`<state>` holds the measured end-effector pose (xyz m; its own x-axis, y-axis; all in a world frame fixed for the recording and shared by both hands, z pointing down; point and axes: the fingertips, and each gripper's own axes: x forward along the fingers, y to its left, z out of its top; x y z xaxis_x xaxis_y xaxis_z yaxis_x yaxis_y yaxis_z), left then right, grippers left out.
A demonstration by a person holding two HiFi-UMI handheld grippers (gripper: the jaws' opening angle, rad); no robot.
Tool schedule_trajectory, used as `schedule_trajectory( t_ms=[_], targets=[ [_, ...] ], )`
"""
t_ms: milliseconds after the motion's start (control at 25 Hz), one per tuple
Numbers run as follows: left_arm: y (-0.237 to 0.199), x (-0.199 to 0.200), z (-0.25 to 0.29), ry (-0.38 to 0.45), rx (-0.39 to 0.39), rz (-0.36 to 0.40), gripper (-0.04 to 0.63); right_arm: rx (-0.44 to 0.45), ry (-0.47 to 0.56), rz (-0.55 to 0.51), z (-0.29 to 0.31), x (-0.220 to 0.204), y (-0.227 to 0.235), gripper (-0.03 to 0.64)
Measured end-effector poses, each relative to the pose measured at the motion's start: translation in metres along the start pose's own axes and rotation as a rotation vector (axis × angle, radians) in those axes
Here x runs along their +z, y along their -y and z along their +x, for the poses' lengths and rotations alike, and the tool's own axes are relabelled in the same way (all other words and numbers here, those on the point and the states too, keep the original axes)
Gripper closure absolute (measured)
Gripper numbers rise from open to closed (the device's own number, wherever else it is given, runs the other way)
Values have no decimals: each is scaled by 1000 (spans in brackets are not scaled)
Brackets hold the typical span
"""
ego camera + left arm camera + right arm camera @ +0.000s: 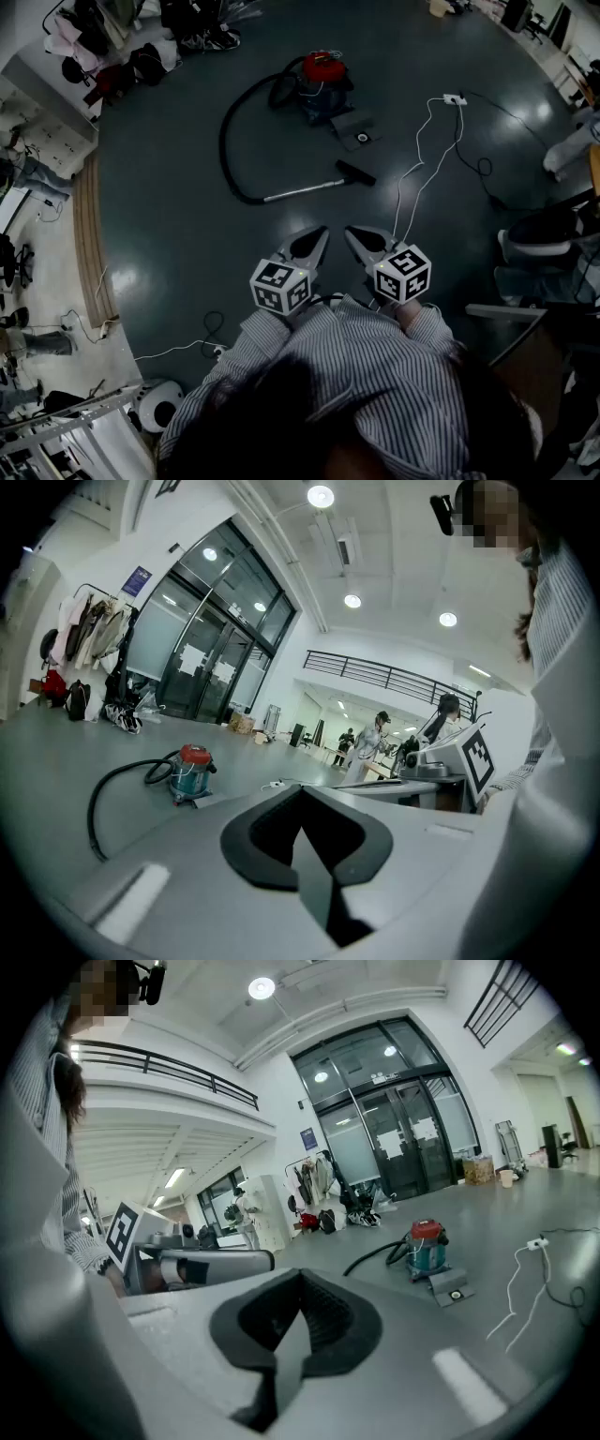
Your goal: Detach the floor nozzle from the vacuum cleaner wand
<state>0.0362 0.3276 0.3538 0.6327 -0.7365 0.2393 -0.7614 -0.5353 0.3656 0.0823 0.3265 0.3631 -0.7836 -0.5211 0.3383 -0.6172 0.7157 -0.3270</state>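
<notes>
On the dark floor lies the silver wand [302, 190], joined to a black floor nozzle [356, 172] at its right end. A black hose [227, 131] curves from the wand back to the red and blue vacuum cleaner [322, 82], which also shows far off in both gripper views [190, 771] [427, 1246]. My left gripper [314, 240] and right gripper [361, 240] are held side by side in front of my body, well short of the nozzle, pointing towards it. Both are shut with nothing between the jaws [302, 803] [300, 1288].
A grey flat plate [356, 127] lies beside the vacuum. A white power strip [455, 98] with white cables trailing towards me lies to the right, near a black cable. Clothes and bags sit at the far left, a black chair [553, 234] at the right. People stand in the distance.
</notes>
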Motion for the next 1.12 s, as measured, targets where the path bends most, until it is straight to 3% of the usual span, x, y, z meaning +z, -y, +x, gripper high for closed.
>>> schedule_trajectory(
  t_ms=[520, 800, 1120],
  targets=[
    [2, 5, -2, 6, -16, 0, 589, 9, -1, -8, 1, 3, -2, 615],
    [2, 6, 10, 10, -10, 2, 589, 37, 44, 183, -1, 3, 18, 615],
    [6, 7, 30, -7, 0, 21, 589, 46, 54, 167, -4, 12, 35, 615]
  ],
)
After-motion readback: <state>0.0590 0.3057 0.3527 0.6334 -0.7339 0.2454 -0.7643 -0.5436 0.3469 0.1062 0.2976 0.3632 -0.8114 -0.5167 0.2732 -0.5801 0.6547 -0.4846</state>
